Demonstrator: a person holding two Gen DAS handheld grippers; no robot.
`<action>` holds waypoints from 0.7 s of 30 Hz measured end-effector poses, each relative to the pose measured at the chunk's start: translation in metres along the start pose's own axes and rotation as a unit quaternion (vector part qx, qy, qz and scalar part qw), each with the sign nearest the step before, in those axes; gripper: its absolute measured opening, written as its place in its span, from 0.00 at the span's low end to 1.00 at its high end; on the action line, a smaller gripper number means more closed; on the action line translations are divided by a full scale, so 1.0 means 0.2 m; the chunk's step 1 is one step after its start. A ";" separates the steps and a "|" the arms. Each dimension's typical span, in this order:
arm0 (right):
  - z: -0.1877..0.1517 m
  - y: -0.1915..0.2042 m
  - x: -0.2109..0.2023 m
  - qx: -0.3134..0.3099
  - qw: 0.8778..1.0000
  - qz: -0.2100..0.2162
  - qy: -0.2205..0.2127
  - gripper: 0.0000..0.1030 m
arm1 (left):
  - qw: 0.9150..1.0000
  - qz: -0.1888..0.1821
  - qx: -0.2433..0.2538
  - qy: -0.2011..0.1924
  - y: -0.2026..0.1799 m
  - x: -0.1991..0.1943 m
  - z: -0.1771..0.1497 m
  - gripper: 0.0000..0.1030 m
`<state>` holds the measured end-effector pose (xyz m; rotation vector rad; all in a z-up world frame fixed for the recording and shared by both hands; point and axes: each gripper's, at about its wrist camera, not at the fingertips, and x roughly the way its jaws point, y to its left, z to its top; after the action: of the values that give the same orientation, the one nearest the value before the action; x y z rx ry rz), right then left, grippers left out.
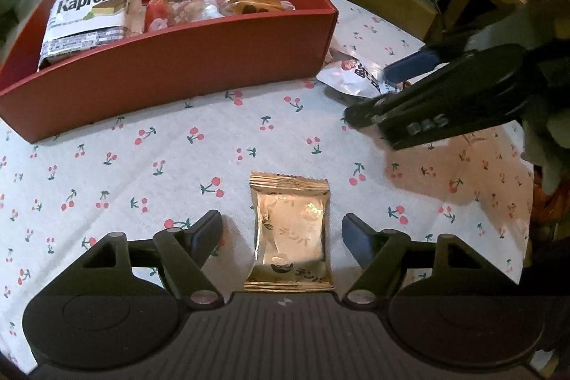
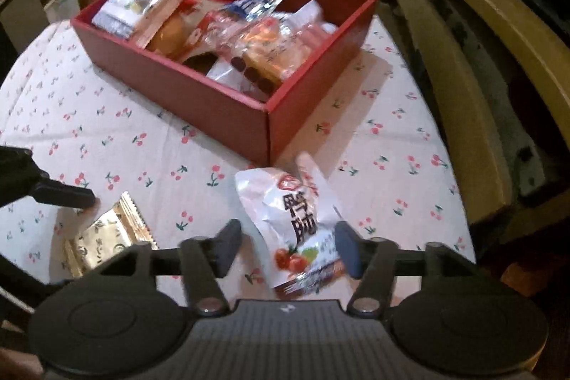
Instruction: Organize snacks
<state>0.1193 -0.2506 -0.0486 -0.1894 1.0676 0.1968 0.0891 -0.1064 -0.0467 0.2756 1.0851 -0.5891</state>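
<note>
**Two packets bracketed, neither gripped – slip and clash risks**

The gold packet [image 1: 290,234] is lying flat on the cherry-print tablecloth [image 1: 107,173], between the spread jaws of the left gripper [image 1: 281,234]; no contact is seen. The white packet [image 2: 295,223] is bracketed by the right gripper [image 2: 285,246], jaws open; one pad looks to be touching its edge, though blur prevents certainty. The red box [image 1: 171,59] is already crowded with snacks.

Risks judged:
- The flat gold packet could be pushed along the cloth rather than pinched.
- The crinkled white packet could slip out if caught by its edge only.
- The grippers are near each other, so a clash is possible.
- Snacks could be spilled over the box wall.
</note>
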 end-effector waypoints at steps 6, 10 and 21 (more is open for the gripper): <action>-0.01 -0.01 -0.04 0.022 0.999 0.023 -0.001 0.40 | 1.000 0.001 0.001 -0.001 0.00 -0.01 0.01 0.54; -0.04 0.01 -0.11 0.032 0.999 0.023 -0.010 0.33 | 1.000 0.003 -0.011 0.000 0.01 -0.03 0.00 0.47; -0.08 0.22 -0.19 -0.026 0.999 -0.011 -0.024 0.24 | 1.000 0.016 -0.025 0.003 0.05 -0.06 -0.04 0.46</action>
<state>0.0775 -0.2151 -0.0244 -0.2421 1.0134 0.2081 0.0845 -0.0901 -0.0400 0.2514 1.0978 -0.5329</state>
